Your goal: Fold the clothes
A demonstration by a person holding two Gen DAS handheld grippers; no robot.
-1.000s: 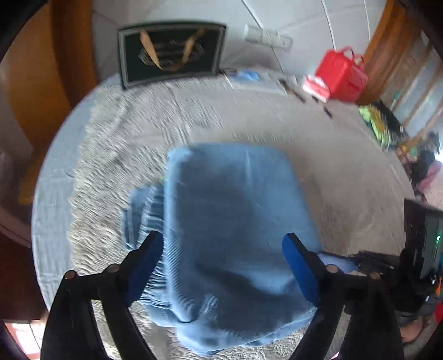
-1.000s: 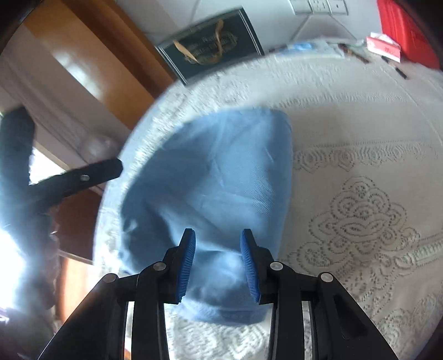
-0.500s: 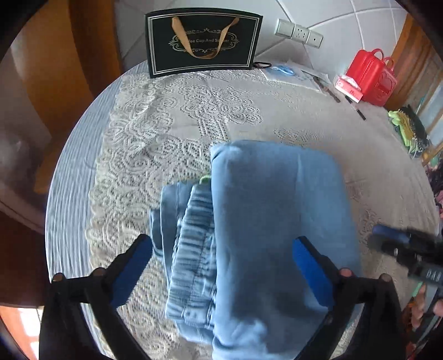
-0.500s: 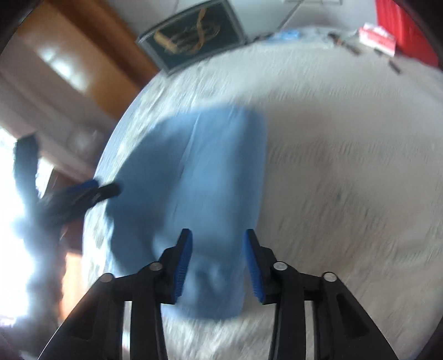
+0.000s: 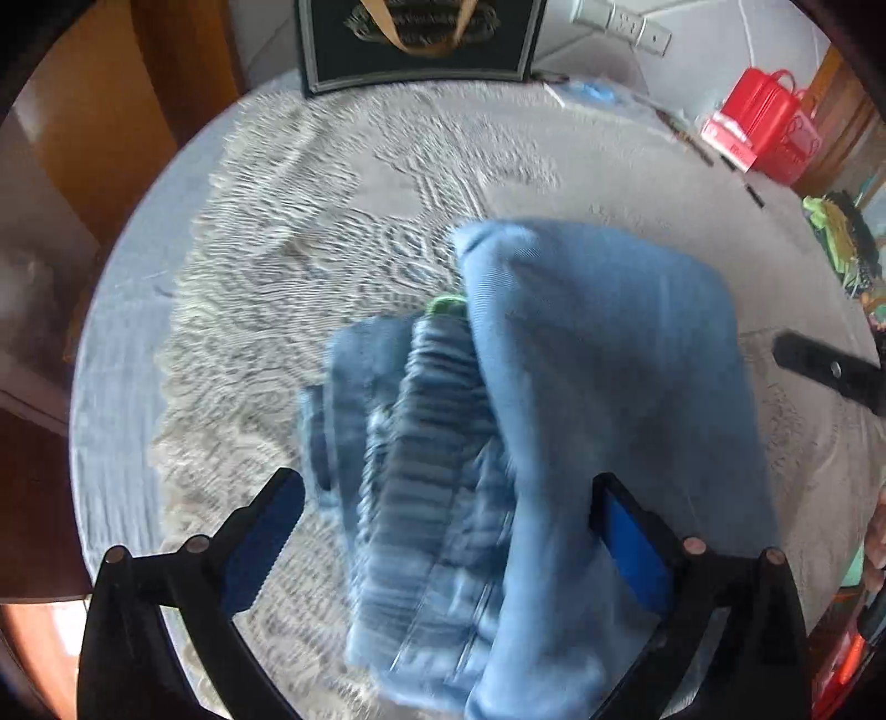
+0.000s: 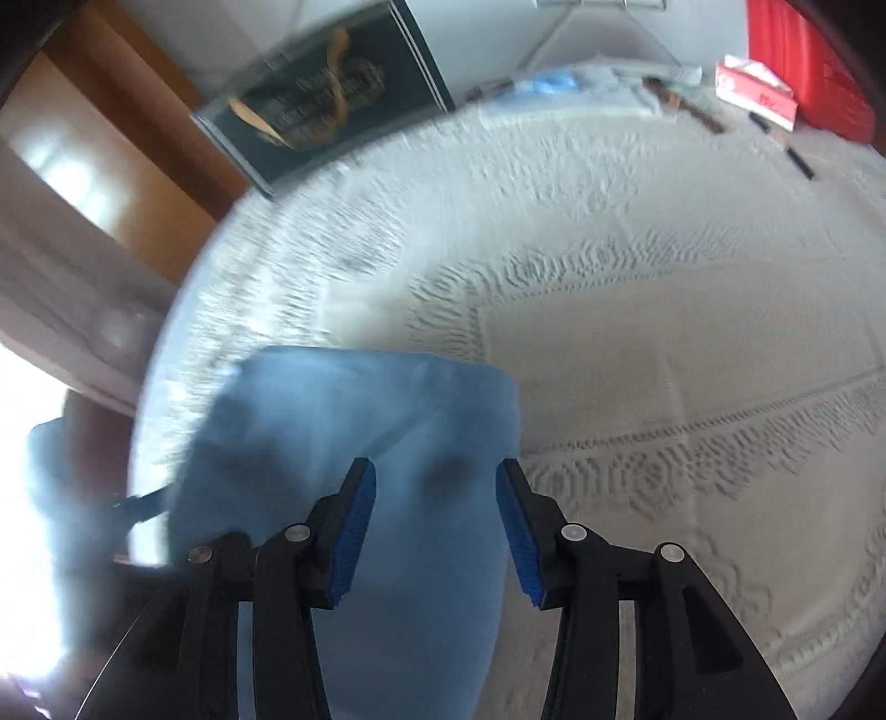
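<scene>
My left gripper [image 5: 443, 531] stands wide open above the folded blue trousers [image 5: 581, 387], its pads clear of the cloth. My right gripper [image 6: 434, 531] has just been opening; its jaws stand apart over the same trousers, gripping nothing. The trousers lie on the lace tablecloth [image 6: 664, 310] near the table's edge. A dark gift bag [image 5: 421, 39] and red case [image 5: 775, 127] stand at the far side.

Readable text: none I can make out | black gift bag [image 5: 418, 41]: gold lettering blurred | red-and-white box [image 6: 756, 91]: print illegible
</scene>
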